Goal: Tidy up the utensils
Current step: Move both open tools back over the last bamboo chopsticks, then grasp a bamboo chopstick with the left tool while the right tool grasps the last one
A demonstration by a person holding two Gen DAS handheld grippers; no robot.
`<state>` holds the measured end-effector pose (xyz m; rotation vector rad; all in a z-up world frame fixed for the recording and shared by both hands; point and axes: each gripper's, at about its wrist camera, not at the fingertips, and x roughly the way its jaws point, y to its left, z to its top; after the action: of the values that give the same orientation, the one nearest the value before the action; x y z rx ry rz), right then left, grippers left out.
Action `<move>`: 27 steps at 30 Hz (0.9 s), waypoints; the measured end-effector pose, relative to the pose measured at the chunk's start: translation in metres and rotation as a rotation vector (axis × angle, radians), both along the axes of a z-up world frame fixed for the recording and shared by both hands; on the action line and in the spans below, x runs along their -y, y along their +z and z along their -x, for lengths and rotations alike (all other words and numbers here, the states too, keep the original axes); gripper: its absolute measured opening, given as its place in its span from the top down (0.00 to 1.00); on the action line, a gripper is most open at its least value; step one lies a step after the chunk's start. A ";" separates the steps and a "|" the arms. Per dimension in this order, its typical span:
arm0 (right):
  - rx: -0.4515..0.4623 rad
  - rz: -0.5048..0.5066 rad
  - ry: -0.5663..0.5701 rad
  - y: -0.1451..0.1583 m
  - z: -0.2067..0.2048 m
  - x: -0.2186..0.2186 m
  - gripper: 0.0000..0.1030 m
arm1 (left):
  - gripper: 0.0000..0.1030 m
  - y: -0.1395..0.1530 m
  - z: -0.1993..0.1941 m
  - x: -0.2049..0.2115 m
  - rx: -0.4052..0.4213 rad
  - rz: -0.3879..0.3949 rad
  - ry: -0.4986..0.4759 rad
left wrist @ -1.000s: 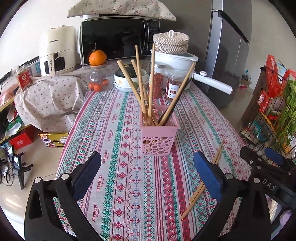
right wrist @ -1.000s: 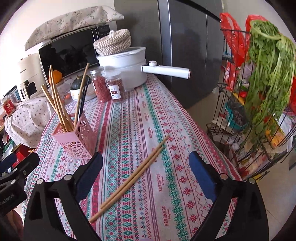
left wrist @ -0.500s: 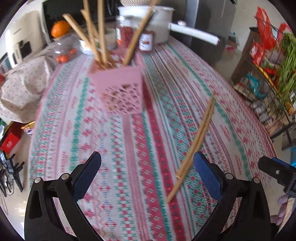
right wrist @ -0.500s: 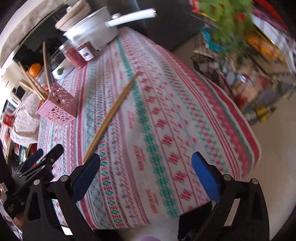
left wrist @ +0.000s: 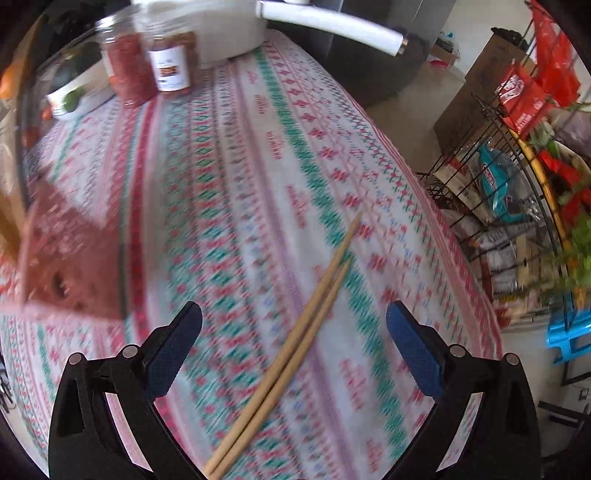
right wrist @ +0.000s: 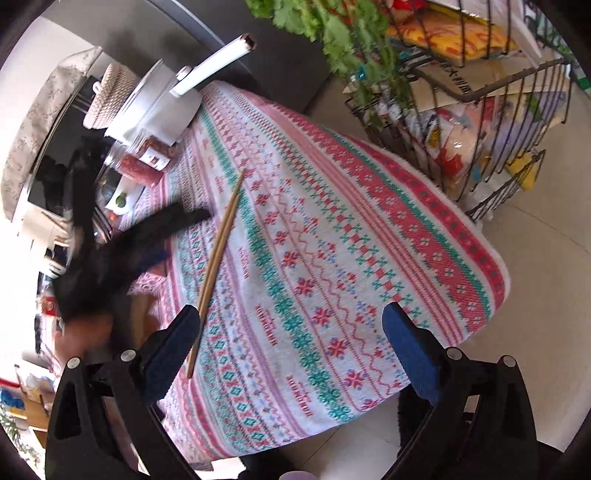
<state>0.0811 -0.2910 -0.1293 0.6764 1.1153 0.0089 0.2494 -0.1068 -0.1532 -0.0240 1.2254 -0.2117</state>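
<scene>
Two wooden chopsticks [left wrist: 295, 347] lie side by side on the patterned tablecloth [left wrist: 236, 184], running from the near edge up toward the right. My left gripper [left wrist: 294, 341] is open right above them, one blue pad on each side. The pink holder [left wrist: 70, 266] is a blur at the left edge. In the right wrist view the same chopsticks [right wrist: 218, 254] lie left of centre, their near end beside the left pad. My right gripper [right wrist: 290, 345] is open over bare cloth near the table's front. The left gripper [right wrist: 147, 236] shows there as a dark blur beside the chopsticks.
A white pot with a long handle [left wrist: 332, 26] and two jars of red food [left wrist: 147, 70] stand at the far end. A wire rack [right wrist: 480, 122] with bags and greens stands off the table's right side. A microwave [right wrist: 59, 147] is at the back left.
My left gripper has moved right and down, from facing the pink holder to straddling the two loose chopsticks. My right gripper has tilted and drawn back toward the table's front edge.
</scene>
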 end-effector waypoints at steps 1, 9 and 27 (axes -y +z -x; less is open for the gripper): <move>-0.004 -0.012 0.012 -0.001 0.000 -0.001 0.07 | 0.07 -0.003 -0.007 0.006 -0.012 -0.002 0.003; -0.019 -0.090 0.024 -0.004 -0.007 0.001 0.07 | 0.24 -0.032 -0.055 0.035 -0.062 -0.124 0.062; -0.084 -0.030 0.013 -0.025 -0.022 -0.013 0.07 | 0.94 -0.023 0.021 -0.034 0.051 -0.122 0.034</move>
<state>0.1029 -0.2782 -0.1538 0.7014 1.2026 0.0076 0.2281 -0.0724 -0.1763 0.0664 1.1842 -0.1069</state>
